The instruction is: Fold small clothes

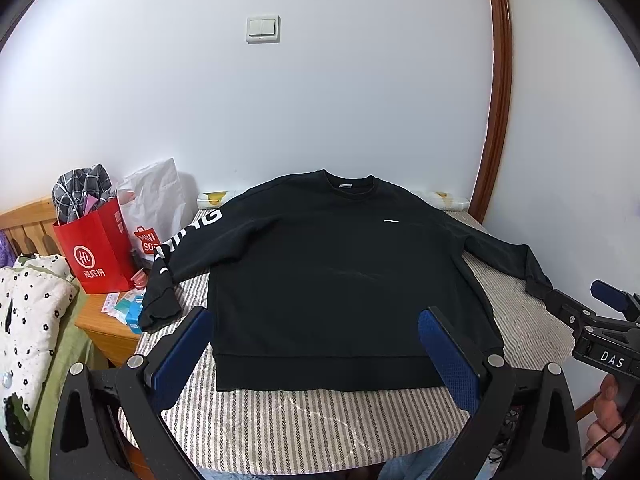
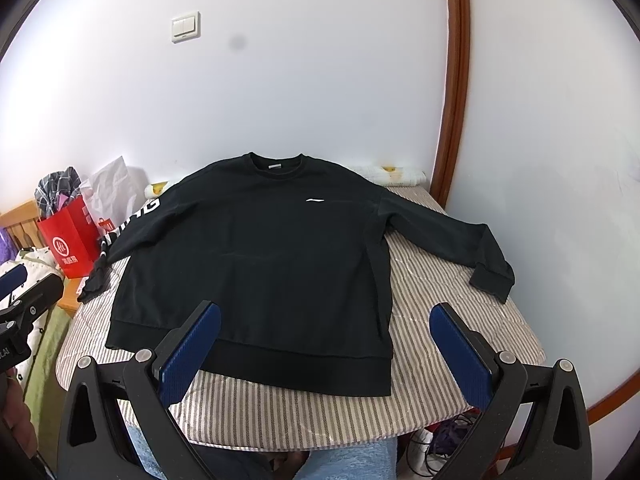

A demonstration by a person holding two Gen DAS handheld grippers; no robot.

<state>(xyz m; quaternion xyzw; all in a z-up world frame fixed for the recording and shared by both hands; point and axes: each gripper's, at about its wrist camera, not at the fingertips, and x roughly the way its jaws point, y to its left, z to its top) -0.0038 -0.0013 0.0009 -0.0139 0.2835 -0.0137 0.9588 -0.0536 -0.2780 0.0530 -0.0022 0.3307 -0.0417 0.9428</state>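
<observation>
Sweatshirt [image 1: 320, 280], black, lies flat and face up on the striped mattress [image 1: 320, 428], collar toward the far edge by the wall, hem along the near edge. Both sleeves are spread out: the one with white lettering [image 1: 180, 248] runs off the left edge toward the red bag [image 1: 96, 256], and the plain one [image 2: 460, 248] ends near the right edge.

I hold my left gripper [image 1: 320, 356] above the hem, jaws wide apart and holding nothing. My right gripper [image 2: 328, 350] hangs over the hem's right end, equally wide and empty.

I judge the cloth thick, soft and floppy, with no stiffness to carry a fold by itself; it should drag on the ribbed cover rather than slide. The banded cuffs and hem look the firmest places to pinch. I would take the plain sleeve's cuff [image 2: 492, 280] with the right, and the shoulder seam or lettered cuff with the left, pinching one layer only.
</observation>
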